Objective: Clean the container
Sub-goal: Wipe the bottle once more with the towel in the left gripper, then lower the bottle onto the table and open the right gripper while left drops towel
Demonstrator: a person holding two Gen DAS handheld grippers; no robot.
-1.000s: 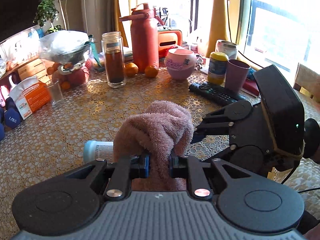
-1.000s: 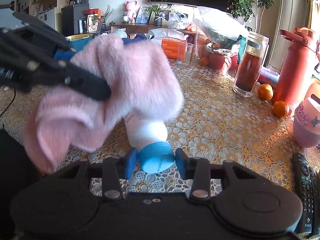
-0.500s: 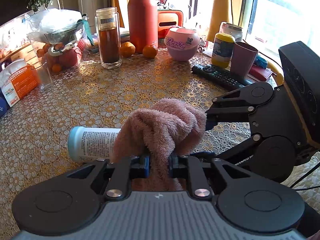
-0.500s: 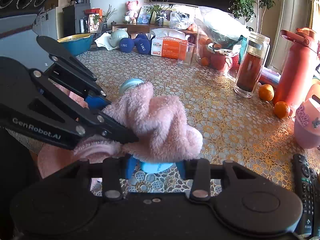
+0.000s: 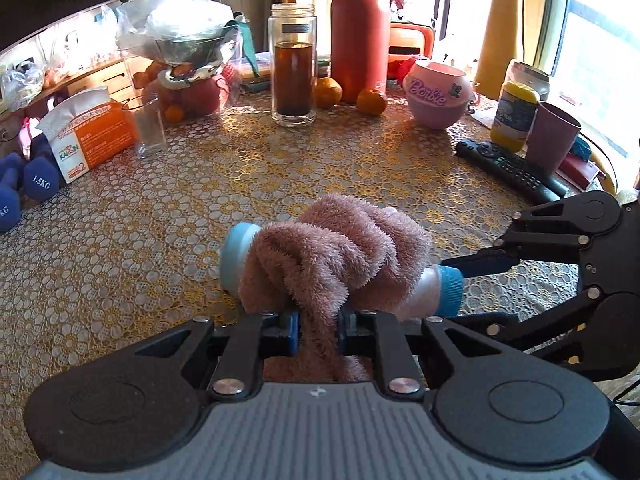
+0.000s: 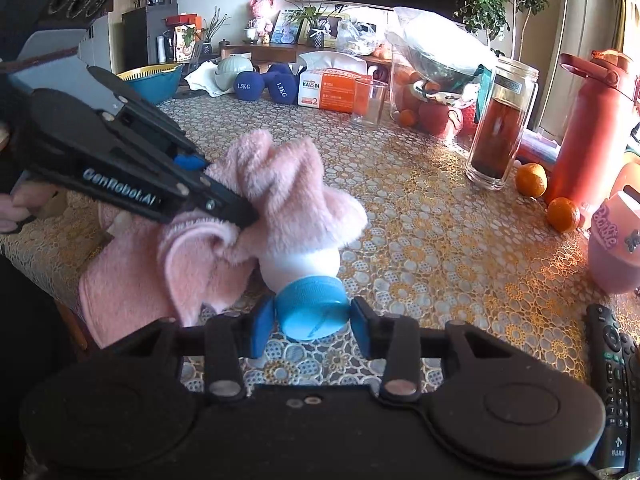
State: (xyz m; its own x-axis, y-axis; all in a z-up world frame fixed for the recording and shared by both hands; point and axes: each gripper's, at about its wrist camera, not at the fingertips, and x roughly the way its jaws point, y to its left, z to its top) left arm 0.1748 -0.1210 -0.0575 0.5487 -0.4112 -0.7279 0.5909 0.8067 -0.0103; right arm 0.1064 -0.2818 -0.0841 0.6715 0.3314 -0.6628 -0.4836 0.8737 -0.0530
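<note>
A white bottle (image 6: 300, 268) with a blue cap (image 6: 310, 310) lies on its side just over the patterned tablecloth (image 5: 240, 176). My right gripper (image 6: 310, 320) is shut on the cap, one blue pad on each side. A fluffy pink towel (image 5: 332, 252) is draped over the bottle's middle, and my left gripper (image 5: 318, 326) is shut on a fold of it. In the left wrist view the bottle's blue base (image 5: 236, 256) sticks out left of the towel, and the cap (image 5: 450, 292) shows at the right. The label is hidden.
At the back of the table stand a glass jar of brown liquid (image 5: 294, 68), a red flask (image 5: 360, 36), oranges (image 5: 370, 101) and a pink bowl (image 5: 438, 94). A remote (image 5: 512, 170) and a purple cup (image 5: 550, 136) are at the right. A tumbler (image 5: 146, 126), a tissue box (image 5: 92, 136) and dumbbells (image 5: 40, 178) are at the left.
The towel in my left gripper has slid along the bottle from the cap end toward the base, so the neck now shows. My right gripper has kept its hold on the cap.
</note>
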